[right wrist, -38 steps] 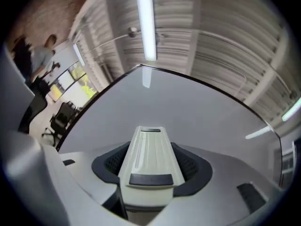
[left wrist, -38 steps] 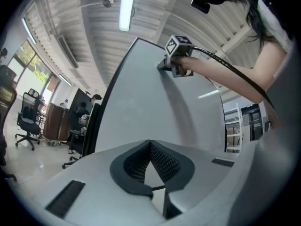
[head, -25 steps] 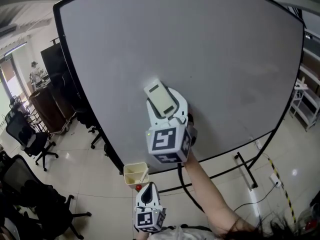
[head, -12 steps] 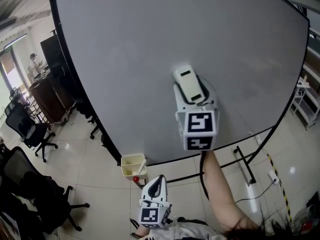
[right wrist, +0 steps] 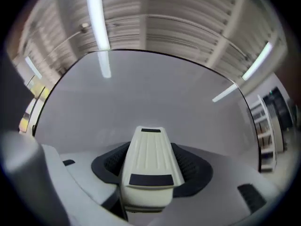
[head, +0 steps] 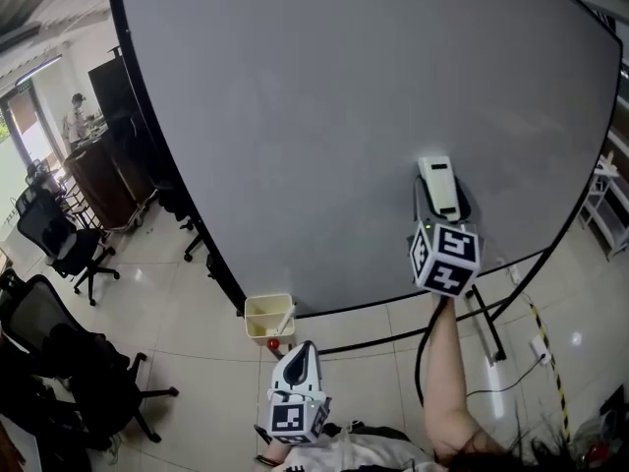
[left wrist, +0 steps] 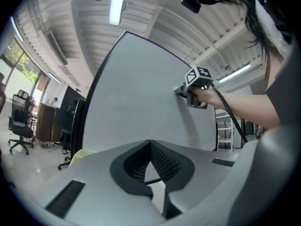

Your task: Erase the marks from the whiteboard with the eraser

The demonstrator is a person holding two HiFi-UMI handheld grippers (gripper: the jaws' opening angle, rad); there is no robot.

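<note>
Container: one small cream bin (head: 268,320) stands on the floor at the foot of the whiteboard (head: 324,116), left of its middle.
Bin contents: a pale stick-like piece leans inside it; what it is cannot be told. A small red thing (head: 273,343) lies just beside the bin on its near side.
Counts: one whiteboard, one eraser (right wrist: 149,154), two claws, one bin, at least two black office chairs (head: 64,249) at the far left, one white shelf rack (head: 609,195) at the right edge.
Eraser, look: cream-white wedge body with fine ribs running along its back and two dark rectangular patches, a small one at the far end and a wider one at the near end.
Eraser, place: held against the lower right part of the whiteboard, a little above the bottom frame.
Whiteboard, look: large, upright on a black stand, black-framed. Its face reads as an even pale grey, and any marks are too faint to tell.
Right claw (head: 440,200): pinching the eraser by its two sides, dark pads pressed to it, arm stretched out to the board.
Left claw (left wrist: 150,145): tips pressed together with nothing between them, held low and near the body, well apart from the board.
</note>
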